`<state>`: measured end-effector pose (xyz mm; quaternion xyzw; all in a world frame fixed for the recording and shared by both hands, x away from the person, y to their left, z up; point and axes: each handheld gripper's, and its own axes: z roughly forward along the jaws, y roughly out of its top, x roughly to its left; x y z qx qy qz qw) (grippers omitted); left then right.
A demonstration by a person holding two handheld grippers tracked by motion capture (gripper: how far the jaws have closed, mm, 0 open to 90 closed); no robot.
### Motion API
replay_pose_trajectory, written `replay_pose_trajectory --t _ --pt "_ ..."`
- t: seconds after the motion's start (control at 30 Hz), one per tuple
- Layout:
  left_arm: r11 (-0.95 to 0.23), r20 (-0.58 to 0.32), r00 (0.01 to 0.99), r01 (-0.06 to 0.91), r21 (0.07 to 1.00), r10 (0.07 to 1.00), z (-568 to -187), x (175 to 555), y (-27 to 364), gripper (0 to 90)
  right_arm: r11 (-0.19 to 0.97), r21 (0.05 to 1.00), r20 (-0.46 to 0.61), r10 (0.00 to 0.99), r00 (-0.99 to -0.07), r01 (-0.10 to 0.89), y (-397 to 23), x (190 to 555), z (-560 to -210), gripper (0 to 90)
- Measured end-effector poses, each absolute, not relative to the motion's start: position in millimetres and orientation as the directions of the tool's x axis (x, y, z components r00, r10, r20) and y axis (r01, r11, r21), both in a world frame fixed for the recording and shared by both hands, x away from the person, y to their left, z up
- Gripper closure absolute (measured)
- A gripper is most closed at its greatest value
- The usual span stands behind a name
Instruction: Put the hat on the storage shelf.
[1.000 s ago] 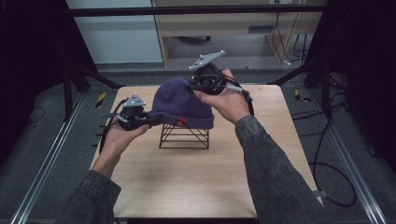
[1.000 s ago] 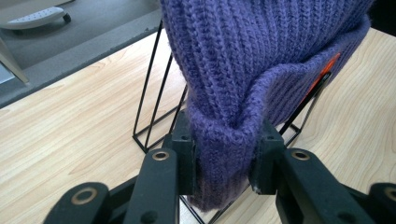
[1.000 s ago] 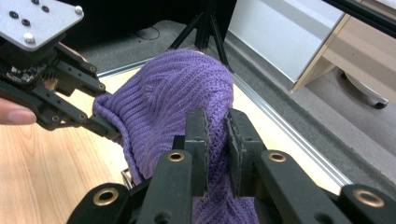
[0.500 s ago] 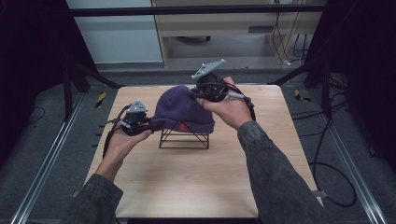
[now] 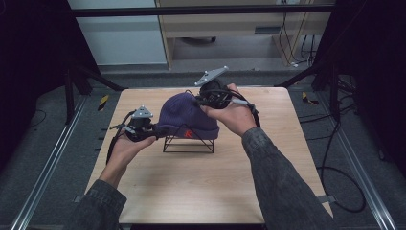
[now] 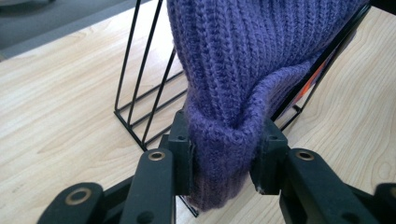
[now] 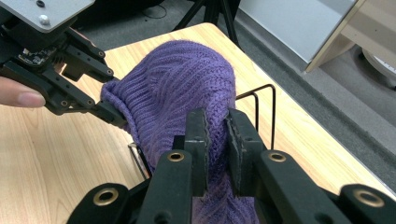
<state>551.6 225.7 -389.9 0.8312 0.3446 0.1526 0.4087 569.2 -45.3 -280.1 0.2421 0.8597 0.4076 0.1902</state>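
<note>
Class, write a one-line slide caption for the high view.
Both grippers, left gripper and right gripper, hold a purple knit hat over a black wire rack on a wooden table.

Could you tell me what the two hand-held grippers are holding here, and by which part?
Both hold the purple knit beanie over the black wire rack: the left hand-held gripper pinches its folded cuff, the right hand-held gripper a fold of its ribbed knit.
</note>
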Motion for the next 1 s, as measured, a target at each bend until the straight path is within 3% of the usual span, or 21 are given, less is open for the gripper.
replay_pose_trajectory --t 0.63,1.0 --pt "-0.392 -0.106 0.702 0.510 0.765 0.705 -417.5 552.0 235.3 56.4 0.586 0.751 -0.108 0.562 -0.820 0.304 -37.5 569.5 -309.7 80.3" --pt "-0.395 -0.108 0.693 0.524 0.755 0.713 -425.0 550.2 239.3 62.4 0.594 0.736 -0.091 0.562 -0.822 0.324 -37.0 570.2 -320.6 79.8"
